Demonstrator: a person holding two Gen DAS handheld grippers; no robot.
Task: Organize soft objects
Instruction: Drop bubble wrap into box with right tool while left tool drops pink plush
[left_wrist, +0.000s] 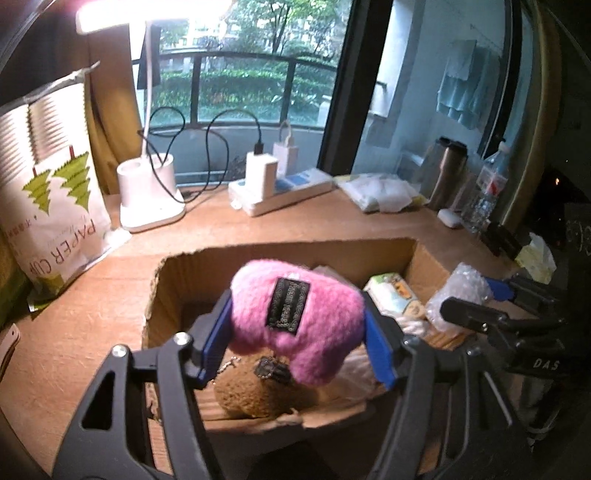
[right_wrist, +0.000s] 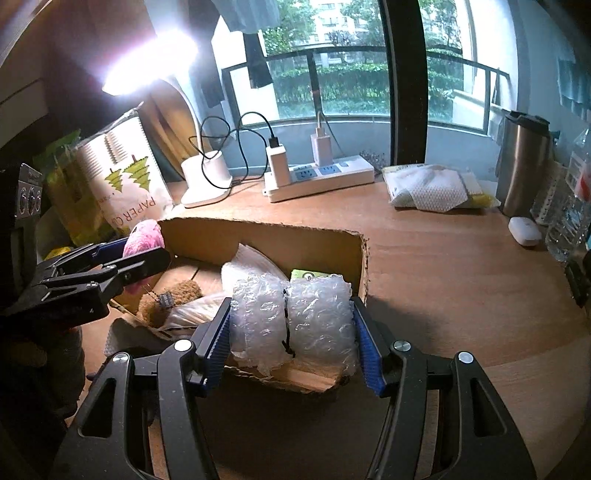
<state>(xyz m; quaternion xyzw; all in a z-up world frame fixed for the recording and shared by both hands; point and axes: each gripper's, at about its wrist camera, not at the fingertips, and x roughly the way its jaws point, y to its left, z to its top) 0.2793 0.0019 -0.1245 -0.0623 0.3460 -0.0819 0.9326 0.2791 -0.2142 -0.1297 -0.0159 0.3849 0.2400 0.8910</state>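
Note:
An open cardboard box (left_wrist: 184, 273) sits on the wooden desk. My left gripper (left_wrist: 295, 317) is shut on a pink plush toy (left_wrist: 317, 332) with a black label, held over the box's near side. Beneath it a brown plush (left_wrist: 251, 395) lies in the box beside a green tissue pack (left_wrist: 391, 295) and white plastic bags. My right gripper (right_wrist: 291, 317) is shut on a roll of bubble wrap (right_wrist: 317, 314) above the box's (right_wrist: 258, 236) near right corner. The left gripper (right_wrist: 140, 254) with the pink plush (right_wrist: 144, 236) shows at the left of the right wrist view.
Behind the box stand a white lamp base (left_wrist: 147, 192), a power strip with chargers (left_wrist: 288, 192) and a pack of white wipes (left_wrist: 380, 192). A paper-cup bag (left_wrist: 55, 206) leans at the left. A steel tumbler (left_wrist: 447, 173), water bottle (left_wrist: 487, 188) and small white case (left_wrist: 448, 218) stand right.

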